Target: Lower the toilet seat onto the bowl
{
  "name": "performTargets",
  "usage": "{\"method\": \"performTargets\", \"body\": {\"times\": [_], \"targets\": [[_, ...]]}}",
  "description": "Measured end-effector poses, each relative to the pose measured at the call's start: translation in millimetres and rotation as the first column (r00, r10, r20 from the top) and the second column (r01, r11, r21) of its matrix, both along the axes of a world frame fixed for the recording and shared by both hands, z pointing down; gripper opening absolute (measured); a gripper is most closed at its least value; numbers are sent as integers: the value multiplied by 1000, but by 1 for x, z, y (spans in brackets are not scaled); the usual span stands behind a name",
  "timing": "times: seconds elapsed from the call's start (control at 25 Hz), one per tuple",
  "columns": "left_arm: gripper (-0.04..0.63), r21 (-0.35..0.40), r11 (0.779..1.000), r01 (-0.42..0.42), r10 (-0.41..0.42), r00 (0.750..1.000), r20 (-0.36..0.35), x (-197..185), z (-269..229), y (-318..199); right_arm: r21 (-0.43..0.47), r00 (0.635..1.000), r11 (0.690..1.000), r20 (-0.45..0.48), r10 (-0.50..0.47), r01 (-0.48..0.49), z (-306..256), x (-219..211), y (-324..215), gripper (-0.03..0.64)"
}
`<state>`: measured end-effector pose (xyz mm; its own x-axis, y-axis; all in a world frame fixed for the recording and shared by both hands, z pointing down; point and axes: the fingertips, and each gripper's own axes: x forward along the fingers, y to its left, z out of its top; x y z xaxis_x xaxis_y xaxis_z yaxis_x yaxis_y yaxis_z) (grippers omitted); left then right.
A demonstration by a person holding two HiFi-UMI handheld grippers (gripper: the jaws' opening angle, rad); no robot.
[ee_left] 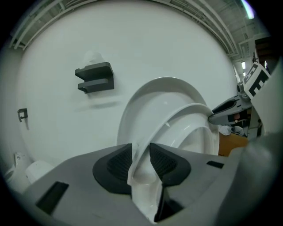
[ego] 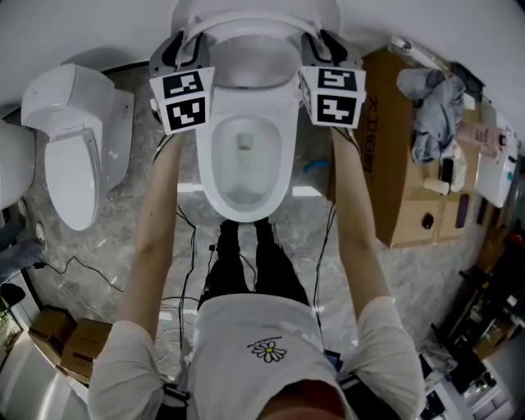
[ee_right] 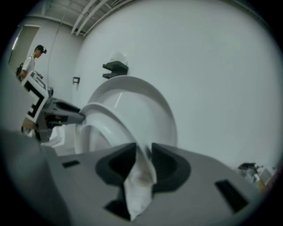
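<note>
A: What is in the toilet bowl [ego: 204, 164]?

B: Bare white porcelain, with a small drain opening at the bottom. I cannot tell whether there is water.

A: And the toilet seat [ego: 246, 20]?

B: It is tilted above the rear of the bowl and not lying on the rim. The lid [ego: 254, 5] stands upright just behind it.

A: Who has hold of it?

B: Both grippers. The left gripper [ee_left: 140, 161] is clamped on the seat's edge at the bowl's left side, with the white rim pinched between its dark pads. The right gripper [ee_right: 142, 161] grips the opposite edge in the same way at the bowl's right side.

A: Are there other containers?

B: A tall cardboard box [ego: 406, 189] stands near the bowl's right side. A bundled grey cloth [ego: 428, 111] and a few small items lie on top of it.

A: How much room is there around the bowl?

B: On its left, open marble floor runs to a second toilet [ego: 74, 156] with its cover down. On its right, only a narrow strip of floor separates it from the box. The person's legs [ego: 246, 262] stand just in front of the bowl, with cables [ego: 187, 246] trailing beside them.

A: What are the counts?

B: There are two grippers, one seat, one lid, two toilets in full view and one tall box. Two small cartons [ego: 70, 340] sit far to the bowl's front left.
</note>
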<state>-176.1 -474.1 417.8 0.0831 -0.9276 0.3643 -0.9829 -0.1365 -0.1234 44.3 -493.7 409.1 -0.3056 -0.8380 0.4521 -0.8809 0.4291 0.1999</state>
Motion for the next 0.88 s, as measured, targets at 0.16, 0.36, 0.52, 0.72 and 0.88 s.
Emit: {"method": "performTargets", "body": {"times": [0.16,0.36,0.52,0.72,0.88], "targets": [[108,13,1000,-28,27,999,38,3,-2,-3,-2,1000,1000,15,17,-17,2,2,-3,126],[92,15,999,-42,42,999,33,4,-2,-1,10,1000,1000,16,19,-19,1,4,-2,112],[86,19,999,-49,48,998,39,2,-3,3,29,1000,999,-21,22,-22,-1,3,3,98],[80,30,997,-75,73,995,62,2,-4,13,46,998,999,-45,31,-29,-3,3,14,91],[80,50,995,-82,80,996,49,3,-8,25,60,998,997,-46,43,-40,-7,4,26,91]]}}
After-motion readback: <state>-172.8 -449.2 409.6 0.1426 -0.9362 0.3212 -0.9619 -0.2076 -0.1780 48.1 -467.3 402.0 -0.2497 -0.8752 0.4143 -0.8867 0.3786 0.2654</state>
